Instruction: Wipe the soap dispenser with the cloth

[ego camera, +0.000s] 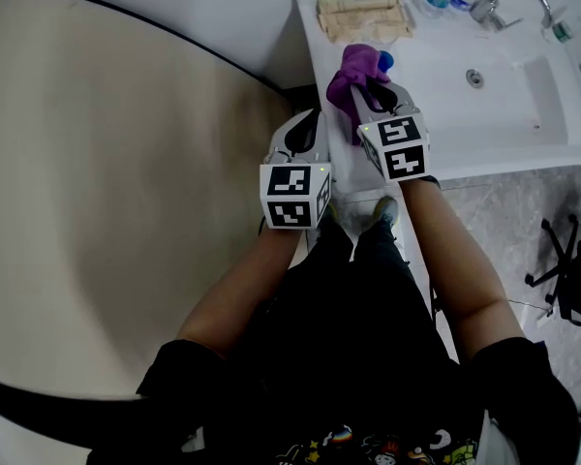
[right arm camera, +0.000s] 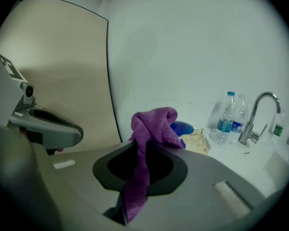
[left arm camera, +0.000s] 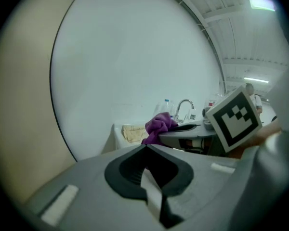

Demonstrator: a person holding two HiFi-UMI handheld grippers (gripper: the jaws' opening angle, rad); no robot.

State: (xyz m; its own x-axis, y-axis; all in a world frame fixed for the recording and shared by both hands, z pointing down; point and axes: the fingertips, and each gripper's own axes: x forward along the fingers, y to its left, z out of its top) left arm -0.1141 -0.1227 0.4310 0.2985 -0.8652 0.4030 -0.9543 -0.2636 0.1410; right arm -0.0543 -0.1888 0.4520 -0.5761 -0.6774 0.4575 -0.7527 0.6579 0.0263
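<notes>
Soap dispenser and cloth are both found at the left end of the white sink surface, left of the basin.

The left gripper is held off the surface's edge. Its jaws are brought together with nothing between them.

The right gripper is held over the surface, and its jaws are clamped on a purple cloth, which is bunched above them and trails limp below.

Just behind the cloth, only a blue part of what is taken to be the soap dispenser is seen. Contact cannot be told.

The dispenser is judged light, smooth and easily tipped or slid, so its body would best be steadied low down by the free jaws. The soft cloth should mould round it.
</notes>
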